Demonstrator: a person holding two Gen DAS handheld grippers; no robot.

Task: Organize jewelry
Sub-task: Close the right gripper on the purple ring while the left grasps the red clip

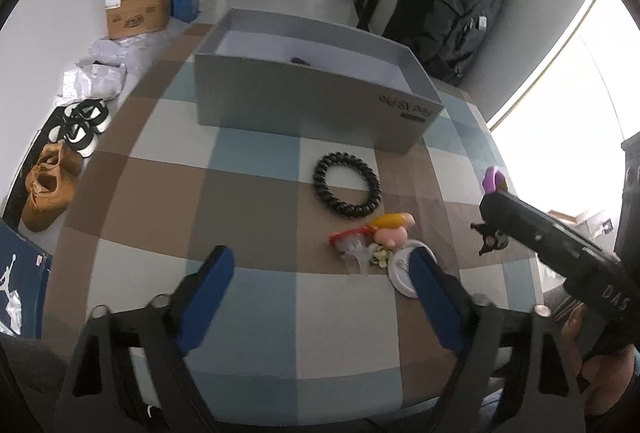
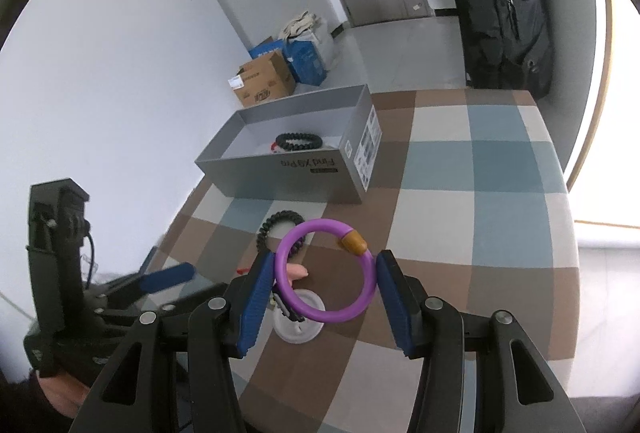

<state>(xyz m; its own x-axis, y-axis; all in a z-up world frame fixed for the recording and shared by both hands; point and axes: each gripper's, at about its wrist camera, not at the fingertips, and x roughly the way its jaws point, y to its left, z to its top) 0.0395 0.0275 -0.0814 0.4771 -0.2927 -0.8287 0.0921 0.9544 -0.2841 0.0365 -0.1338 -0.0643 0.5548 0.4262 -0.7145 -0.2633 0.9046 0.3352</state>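
My right gripper (image 2: 326,279) is shut on a purple ring bracelet (image 2: 362,307) with an orange bead, held above the checked table; a bit of the bracelet shows in the left wrist view (image 1: 493,180). My left gripper (image 1: 322,265) is open and empty, low over the table. Ahead of it lie a black coiled bracelet (image 1: 346,185), a pile of small colourful trinkets (image 1: 374,239) and a white round piece (image 1: 404,271). The grey open box (image 1: 312,101) stands behind; in the right wrist view it (image 2: 280,173) holds a black bead bracelet (image 2: 299,142).
The table wears a brown, blue and cream checked cloth (image 1: 248,217). Shoes (image 1: 52,185), cardboard boxes (image 1: 138,7) and bags lie on the floor to the left. A black backpack (image 1: 456,5) hangs at the back right. A bright window is on the right.
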